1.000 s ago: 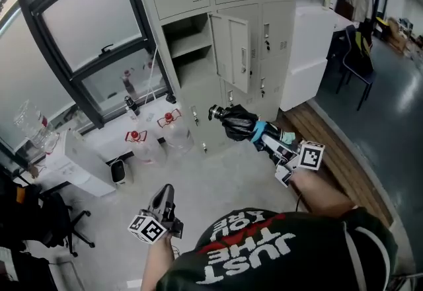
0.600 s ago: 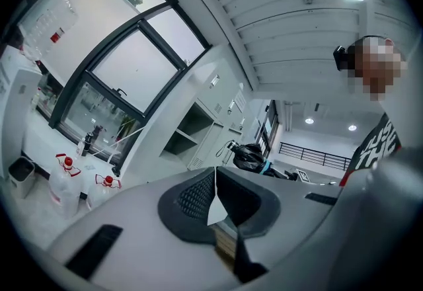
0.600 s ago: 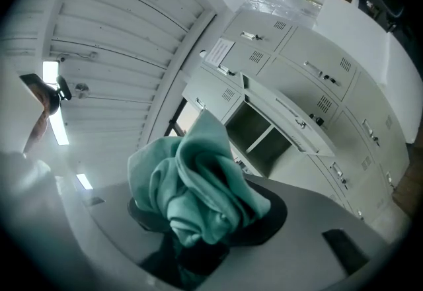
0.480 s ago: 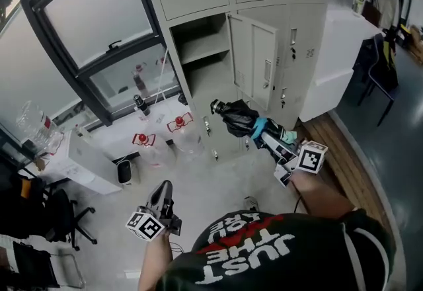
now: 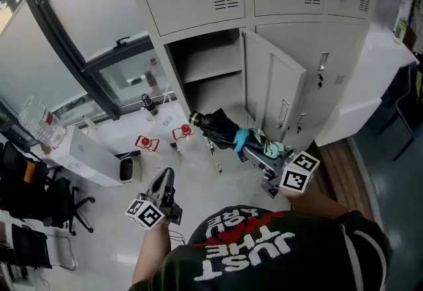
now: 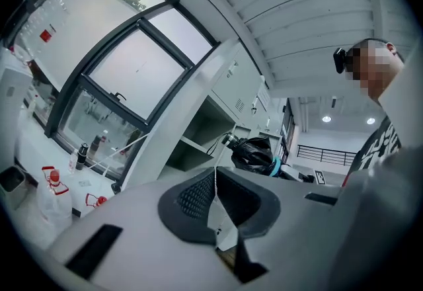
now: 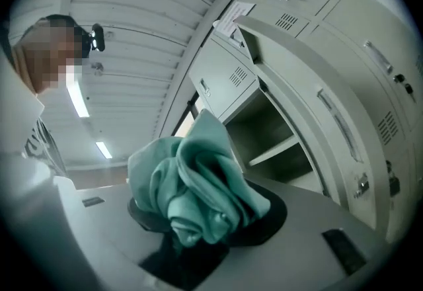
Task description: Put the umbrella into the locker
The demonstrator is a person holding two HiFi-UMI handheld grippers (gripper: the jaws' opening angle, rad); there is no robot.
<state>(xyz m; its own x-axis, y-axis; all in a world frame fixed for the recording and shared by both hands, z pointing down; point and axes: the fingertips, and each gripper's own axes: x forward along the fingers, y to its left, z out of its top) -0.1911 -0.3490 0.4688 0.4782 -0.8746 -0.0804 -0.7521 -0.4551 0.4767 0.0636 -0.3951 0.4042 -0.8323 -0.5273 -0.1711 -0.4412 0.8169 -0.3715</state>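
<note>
A folded black umbrella (image 5: 220, 127) with a teal band juts out level from my right gripper (image 5: 256, 149), which is shut on it. Its handle end points at the grey locker's open compartment (image 5: 210, 88), just below and in front of the opening. The compartment has one shelf (image 5: 213, 71), and its door (image 5: 274, 94) stands swung out to the right. In the right gripper view, teal umbrella fabric (image 7: 198, 184) bunches between the jaws with the open compartment (image 7: 277, 144) beyond. My left gripper (image 5: 164, 180) is low at the left, shut on nothing, away from the locker.
Two red-capped plastic bottles (image 5: 147, 144) and a dark bottle (image 5: 151, 104) stand on the floor left of the locker. A white box (image 5: 86, 157) and a black office chair (image 5: 39, 207) lie further left. Dark-framed windows (image 5: 79, 61) run along the left wall.
The person has walked closer to the lockers, which now fill the top of the head view. Both grippers came along. The umbrella's end is now just before the open compartment, still gripped.
</note>
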